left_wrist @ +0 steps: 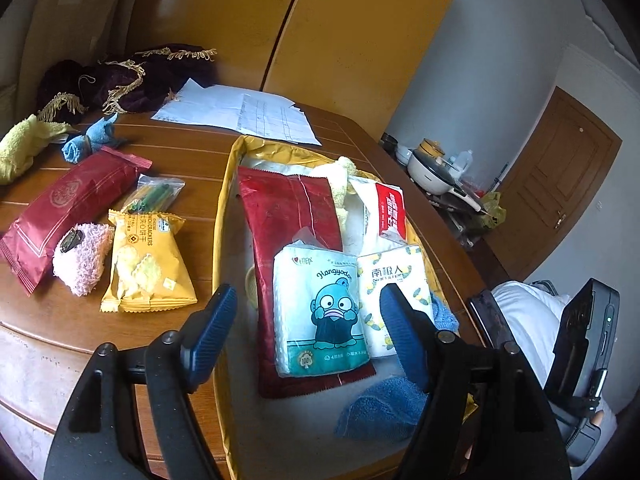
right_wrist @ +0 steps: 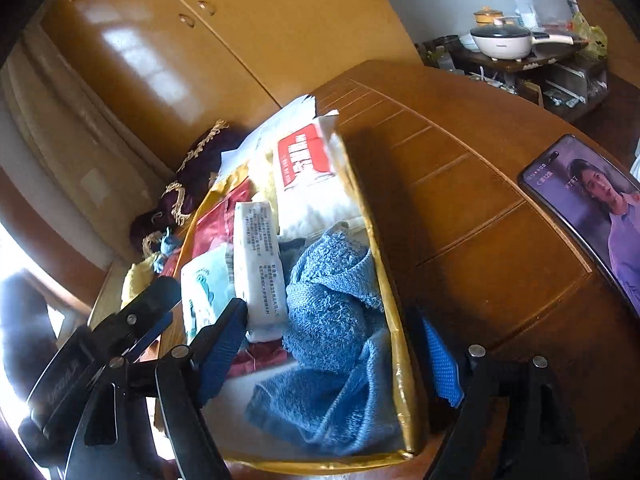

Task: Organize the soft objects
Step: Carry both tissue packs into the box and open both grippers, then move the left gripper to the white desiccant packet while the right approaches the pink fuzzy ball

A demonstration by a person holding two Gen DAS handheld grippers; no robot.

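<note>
A yellow-walled box (left_wrist: pixel 222 216) on the wooden table holds soft goods: a long red packet (left_wrist: pixel 288 216), a cartoon tissue pack (left_wrist: pixel 320 312), a lemon-print tissue pack (left_wrist: pixel 394 276), a white pack with a red label (left_wrist: pixel 390 208) and a blue towel (left_wrist: pixel 380 408). My left gripper (left_wrist: pixel 308 336) hangs open just above the cartoon tissue pack, touching nothing. Over the crumpled blue towel (right_wrist: pixel 332 320) my right gripper (right_wrist: pixel 332 352) is open too, one finger inside the box wall (right_wrist: pixel 400 340) and one outside.
Left of the box lie a second red packet (left_wrist: pixel 72 208), a pink fluffy item (left_wrist: pixel 86 260), a yellow cracker bag (left_wrist: pixel 144 264), a bag of green pieces (left_wrist: pixel 154 196), a blue cloth (left_wrist: pixel 88 140) and a yellow towel (left_wrist: pixel 20 148). Papers (left_wrist: pixel 248 112) sit behind. A phone (right_wrist: pixel 588 208) lies right.
</note>
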